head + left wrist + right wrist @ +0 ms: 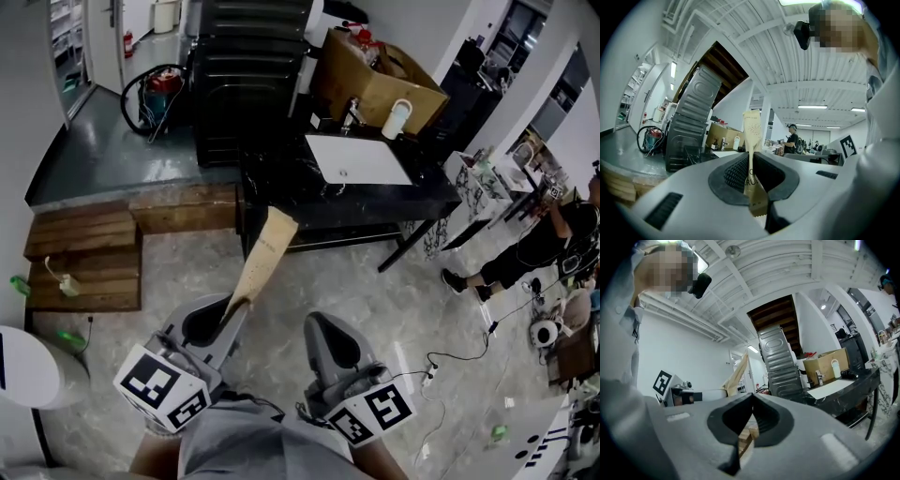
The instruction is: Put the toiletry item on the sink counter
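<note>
The left gripper (229,313) pinches the long tan cardboard toiletry packet (263,251) by its end (right gripper (327,334) pressed together, empty), so carry it level to the black stone sink counter (433,190).

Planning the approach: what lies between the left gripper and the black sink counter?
Head view: only pale marbled floor, spanned by the long tan paper packet that the left gripper holds toward the black sink counter.

The grey two-jaw left gripper (234,305) is held level, with its jaws closed on a tan flat cardboard packet (262,258). The grey two-jaw right gripper (321,323) is held level alongside, jaws pressed together, nothing gripped.
</note>
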Tool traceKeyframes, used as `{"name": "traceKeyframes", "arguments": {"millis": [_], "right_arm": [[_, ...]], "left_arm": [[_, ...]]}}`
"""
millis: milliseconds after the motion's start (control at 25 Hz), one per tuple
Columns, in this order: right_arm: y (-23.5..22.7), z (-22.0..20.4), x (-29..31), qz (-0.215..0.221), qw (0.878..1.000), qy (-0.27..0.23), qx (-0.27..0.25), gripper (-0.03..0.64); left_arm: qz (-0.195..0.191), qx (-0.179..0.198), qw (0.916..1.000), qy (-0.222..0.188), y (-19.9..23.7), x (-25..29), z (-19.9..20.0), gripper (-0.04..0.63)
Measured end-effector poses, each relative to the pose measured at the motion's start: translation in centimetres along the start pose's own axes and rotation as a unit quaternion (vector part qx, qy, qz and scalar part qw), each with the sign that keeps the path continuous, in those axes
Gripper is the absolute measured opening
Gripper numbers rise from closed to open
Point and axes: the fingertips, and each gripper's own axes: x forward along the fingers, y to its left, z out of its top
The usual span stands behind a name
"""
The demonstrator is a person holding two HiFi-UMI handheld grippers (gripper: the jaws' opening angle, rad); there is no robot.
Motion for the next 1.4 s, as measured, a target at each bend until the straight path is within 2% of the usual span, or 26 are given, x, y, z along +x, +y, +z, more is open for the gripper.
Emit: {"name": "traceKeyframes", "arguments": {"millis": [560, 1000, 1400], "right_arm": [[-3.2, -0.6, 4.2, -0.024, 1.000, -0.001, 0.009, -0.002], [-3.7, -0.5, 5.1, -0.022, 1.000, 0.004, 0.007, -0.002], [-6.8, -0.8, 7.9, -0.001, 1.000, 0.013, 0.017, -0.002]], "left_arm": [[-0.013, -0.002, 0.9999, 0.003, 4.4, 3.9, -0.1, 0.040], [-0.007, -0.010, 0.9999, 0.002, 5.4, 4.5, -0.1, 0.040], [0.012, -0.009, 0.9998, 0.010, 6.9, 7.5, -0.4, 0.040]]}}
